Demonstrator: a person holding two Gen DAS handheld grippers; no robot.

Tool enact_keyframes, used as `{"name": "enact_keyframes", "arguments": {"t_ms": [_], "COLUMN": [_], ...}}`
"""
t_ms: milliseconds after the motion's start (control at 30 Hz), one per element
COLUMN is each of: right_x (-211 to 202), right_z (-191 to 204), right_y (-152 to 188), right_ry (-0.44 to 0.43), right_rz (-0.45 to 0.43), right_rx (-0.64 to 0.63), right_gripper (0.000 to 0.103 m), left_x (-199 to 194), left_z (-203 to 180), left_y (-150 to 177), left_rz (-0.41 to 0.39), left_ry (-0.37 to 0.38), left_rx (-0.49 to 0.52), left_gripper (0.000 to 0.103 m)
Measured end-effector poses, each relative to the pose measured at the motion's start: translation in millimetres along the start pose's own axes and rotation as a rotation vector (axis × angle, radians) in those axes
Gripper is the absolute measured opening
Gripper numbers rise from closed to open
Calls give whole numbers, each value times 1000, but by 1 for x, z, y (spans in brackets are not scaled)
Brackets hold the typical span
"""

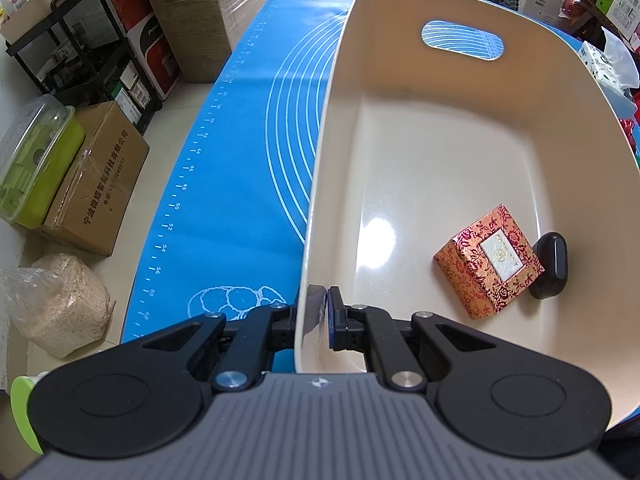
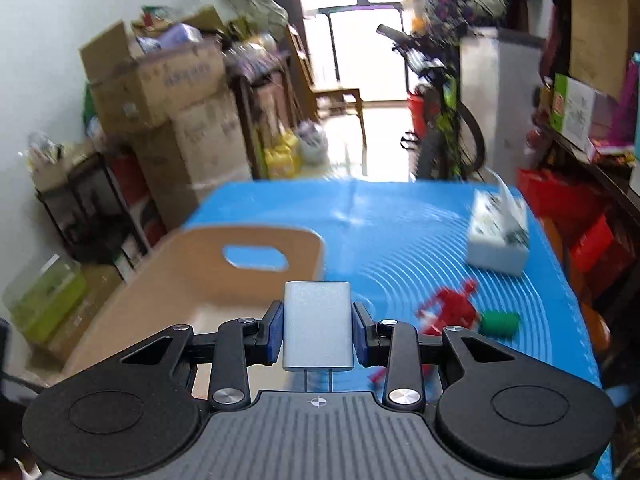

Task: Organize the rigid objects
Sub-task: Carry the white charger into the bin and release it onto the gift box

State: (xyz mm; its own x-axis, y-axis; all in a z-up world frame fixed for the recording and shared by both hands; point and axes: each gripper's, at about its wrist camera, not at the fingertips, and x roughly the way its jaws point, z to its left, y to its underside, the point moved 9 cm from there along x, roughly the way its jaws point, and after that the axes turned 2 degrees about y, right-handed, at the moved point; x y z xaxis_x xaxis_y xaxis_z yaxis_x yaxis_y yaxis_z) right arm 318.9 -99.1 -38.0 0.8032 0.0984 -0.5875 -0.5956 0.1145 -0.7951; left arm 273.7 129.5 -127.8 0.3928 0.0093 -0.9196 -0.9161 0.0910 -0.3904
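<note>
Silver plug (image 2: 318, 326) sits pinched between the blue fingers (image 2: 273, 332) of our right gripper (image 2: 318, 332), pads pressed on its two flat sides, held in the air over the blue mat (image 2: 400, 232) just beside the cream bin (image 2: 276, 240). Prongs point back toward the camera; its long axis runs along the fingers, rounded end forward toward the bin's handle slot.

Left gripper (image 1: 324, 312) is clamped narrow on the bin's near wall (image 1: 316, 240), one finger inside, one outside, steadying it.

In the bin already: red patterned box (image 1: 488, 262) lying flat, black case (image 1: 552, 266) touching its far side. On the mat outside remain a red toy (image 2: 448, 308), a green cylinder (image 2: 500, 322) and a tissue box (image 2: 498, 236).

Step in hand, as we judge it: carry the plug over the rim and set it down.
- Clear the rim before moving across.
- Aim for the bare floor of the bin, apart from box and case.
- Lower near the floor before letting go, so it lands flat on a broad side, not on its prongs.
- Keep the left grip firm so the bin does not slide.
</note>
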Motion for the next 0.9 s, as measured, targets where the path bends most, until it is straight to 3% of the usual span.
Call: {"name": "enact_keyframes", "arguments": {"t_ms": [267,600,900], "right_x": [13,51,66], "right_z": [51,99,105], "right_y": [-4,43,78], "right_ry": [-56,-76,-42], "right_rz": [-9,184,312], "right_rx": [-90,-220,-312], "right_gripper": [42,42,42], "left_x": [0,1,1], "left_z": [1,2,1], "left_y": [0,0,0], "left_rz": [0,-1,-2], "left_ry": [0,2,2], "left_rx": [3,6,7], "left_gripper": [10,11,11]}}
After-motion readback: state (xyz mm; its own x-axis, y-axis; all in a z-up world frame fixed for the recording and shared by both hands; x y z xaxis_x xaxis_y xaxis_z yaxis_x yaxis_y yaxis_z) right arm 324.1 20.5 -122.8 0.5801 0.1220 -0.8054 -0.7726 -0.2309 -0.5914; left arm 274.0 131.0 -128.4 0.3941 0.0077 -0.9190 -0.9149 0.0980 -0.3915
